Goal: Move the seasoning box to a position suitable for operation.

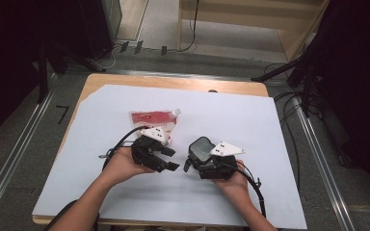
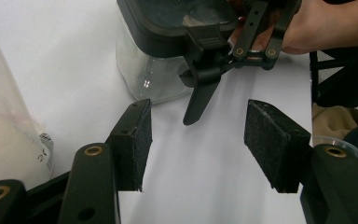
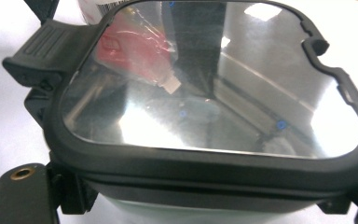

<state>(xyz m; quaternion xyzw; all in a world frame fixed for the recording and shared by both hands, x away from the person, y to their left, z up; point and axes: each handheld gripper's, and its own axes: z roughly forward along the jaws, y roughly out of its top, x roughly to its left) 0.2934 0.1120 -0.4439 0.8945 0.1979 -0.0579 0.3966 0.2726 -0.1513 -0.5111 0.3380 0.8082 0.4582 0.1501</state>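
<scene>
A clear container point(image 1: 201, 148) with a black-rimmed lid stands on the white sheet point(image 1: 250, 120), right of centre. My right gripper point(image 1: 198, 162) is shut on it from the near side. In the right gripper view the container lid point(image 3: 205, 93) lies close between the jaws, with a black latch point(image 3: 42, 44) at its left corner. My left gripper point(image 1: 171, 159) hovers just left of it, open with nothing between its pads point(image 2: 135, 140). From the left gripper view the container point(image 2: 149, 70) is a short way ahead. A red-and-clear pouch point(image 1: 151, 117) lies flat behind the left gripper.
The sheet covers most of a wooden table point(image 1: 173, 82). Part of the pouch point(image 2: 4, 121) sits at the left edge of the left gripper view. Dark stands and cables point(image 1: 294, 72) ring the table on the floor.
</scene>
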